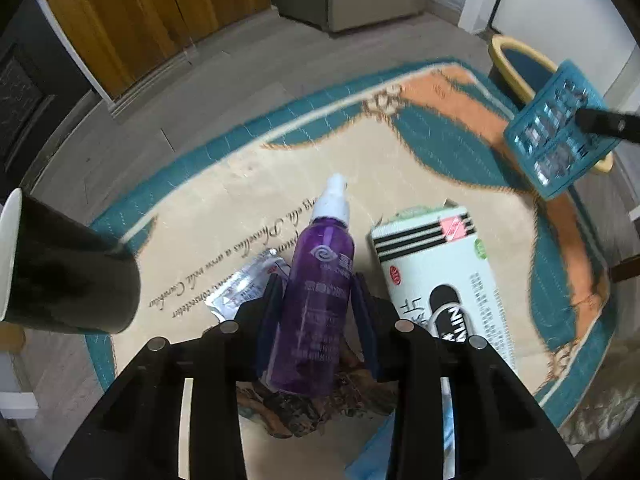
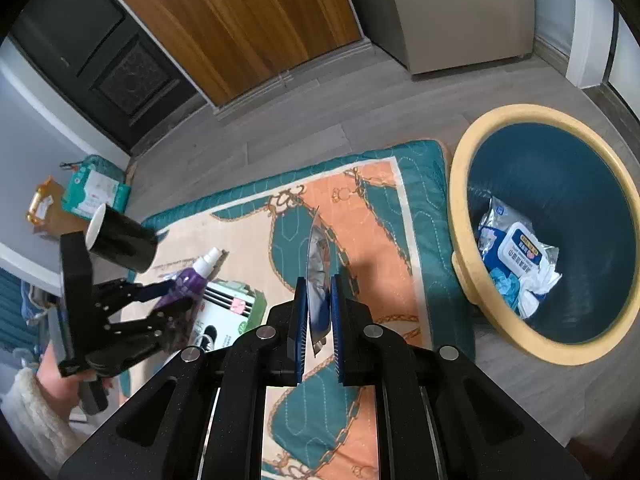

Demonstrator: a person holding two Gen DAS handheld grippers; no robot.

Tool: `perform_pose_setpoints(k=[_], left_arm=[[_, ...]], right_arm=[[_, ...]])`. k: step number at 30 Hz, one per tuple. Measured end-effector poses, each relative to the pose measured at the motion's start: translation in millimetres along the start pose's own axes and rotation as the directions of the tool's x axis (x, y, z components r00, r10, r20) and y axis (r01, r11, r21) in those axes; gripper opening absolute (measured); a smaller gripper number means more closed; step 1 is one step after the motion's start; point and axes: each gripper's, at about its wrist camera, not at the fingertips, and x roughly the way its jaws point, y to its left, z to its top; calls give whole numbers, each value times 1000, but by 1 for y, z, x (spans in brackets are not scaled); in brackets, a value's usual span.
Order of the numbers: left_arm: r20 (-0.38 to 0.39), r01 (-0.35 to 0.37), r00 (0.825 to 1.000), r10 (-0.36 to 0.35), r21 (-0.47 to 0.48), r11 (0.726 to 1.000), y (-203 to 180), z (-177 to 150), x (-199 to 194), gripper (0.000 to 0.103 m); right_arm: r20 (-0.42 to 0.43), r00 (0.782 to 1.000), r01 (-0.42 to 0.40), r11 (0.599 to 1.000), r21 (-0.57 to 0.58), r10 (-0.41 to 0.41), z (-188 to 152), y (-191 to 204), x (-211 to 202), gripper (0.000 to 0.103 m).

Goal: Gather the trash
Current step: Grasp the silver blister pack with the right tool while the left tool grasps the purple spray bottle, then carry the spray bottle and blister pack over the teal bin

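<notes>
Purple spray bottle (image 1: 316, 276) clamped in left gripper (image 1: 318, 312); right gripper (image 2: 320, 312) pinches blister pack (image 2: 318, 264) near bin rim (image 2: 460, 240).

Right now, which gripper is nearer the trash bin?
Right. The right gripper, holding a blister pack, is over the rug beside the trash bin. The left gripper is farther away, clamped on the purple spray bottle.

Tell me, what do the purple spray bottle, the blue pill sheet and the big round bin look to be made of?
Purple spray bottle: probably clear tinted plastic, glossy; light passes through it, and its pump top is white.
Blue pill sheet: seemingly a plastic-and-foil blister pack, with shiny see-through pockets.
Bin: apparently matte moulded plastic, with a smooth cream rim and a dark blue inside.
</notes>
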Motion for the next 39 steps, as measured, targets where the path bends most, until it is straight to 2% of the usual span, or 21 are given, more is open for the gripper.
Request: perform_pose_setpoints(k=[6,13,22,28,31,35,39], left_arm=[[82,32,996,-27,-56,998,5,11,-26,32],[127,68,990,-60,-62,996,-1,20,-38,32],[229,147,964,-135,-36,988,-23,38,-68,32],[249,143,959,-137,-6,990,-46,51,-76,32],[254,147,956,-143,6,989,-61,58,-78,32],[261,147,952,-158,61,987,-86,69,-80,32],[269,161,946,-181,94,982,-110,81,-83,32]], right_arm=[[18,1000,-8,1000,5,8,4,0,-6,12],[38,999,-21,1000,13,21,7,-2,-14,12],[129,991,-29,999,23,26,23,-13,-48,12],[177,984,-14,998,65,2,31,-38,-71,12],[220,975,8,996,87,-27,33,-53,-91,12],[299,952,24,994,111,-56,41,-77,-127,12],[318,944,49,991,121,-86,44,-104,-141,12]])
